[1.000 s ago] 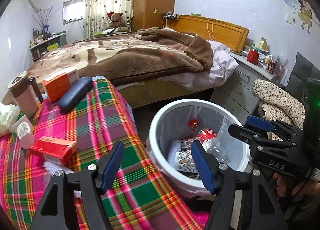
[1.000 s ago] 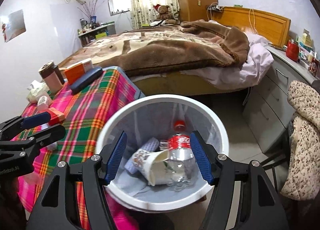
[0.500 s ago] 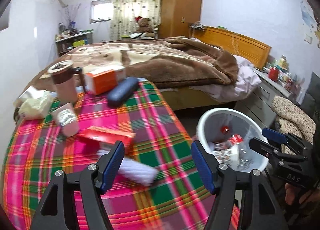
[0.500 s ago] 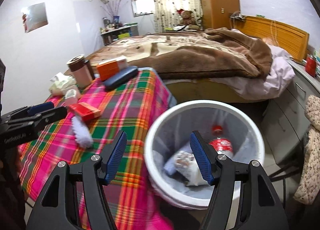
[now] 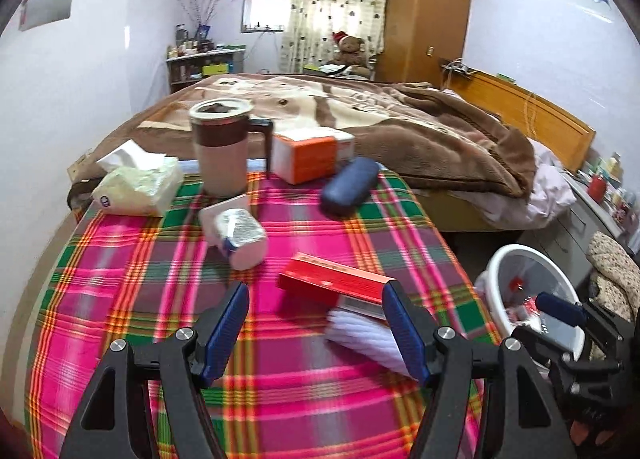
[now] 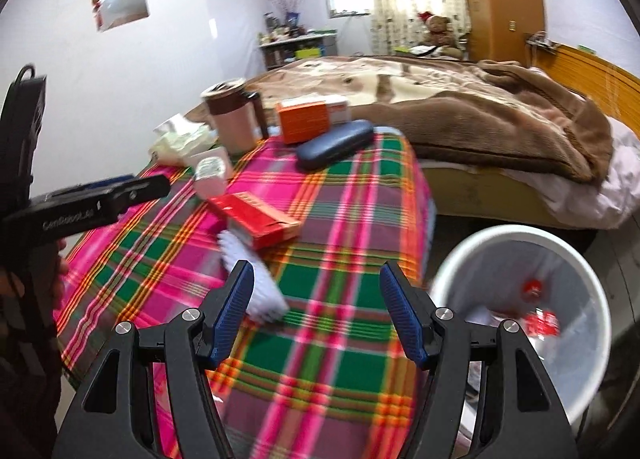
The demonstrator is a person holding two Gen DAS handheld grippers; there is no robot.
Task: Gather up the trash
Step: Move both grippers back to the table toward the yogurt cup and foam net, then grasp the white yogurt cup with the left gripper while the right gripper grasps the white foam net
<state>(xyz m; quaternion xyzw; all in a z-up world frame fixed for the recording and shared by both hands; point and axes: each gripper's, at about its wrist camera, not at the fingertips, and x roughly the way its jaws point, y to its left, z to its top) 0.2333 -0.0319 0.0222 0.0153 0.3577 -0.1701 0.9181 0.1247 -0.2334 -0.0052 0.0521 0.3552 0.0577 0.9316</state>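
Note:
A white ribbed paper cup [image 5: 366, 335] lies on its side on the plaid tablecloth [image 5: 280, 399], partly under a flat red box [image 5: 336, 283]; both show in the right wrist view, cup [image 6: 256, 283] and box [image 6: 256, 219]. A white foil-topped cup [image 5: 240, 235] lies further back. The white trash bin [image 6: 520, 307] stands on the floor right of the table and holds a bottle and other trash. My left gripper [image 5: 320, 333] is open and empty above the table, just before the ribbed cup. My right gripper [image 6: 320, 313] is open and empty over the table's right edge.
At the table's back stand a mug [image 5: 222, 147], a tissue pack [image 5: 140, 183], an orange box [image 5: 312, 155] and a dark blue glasses case [image 5: 350, 185]. A bed with a brown blanket [image 5: 400, 123] lies behind. Grey drawers [image 5: 592, 211] stand at the right.
Both grippers have swung left from over the bin to over the table. The bin has slid to the right edge of both views. Both stay open and empty.

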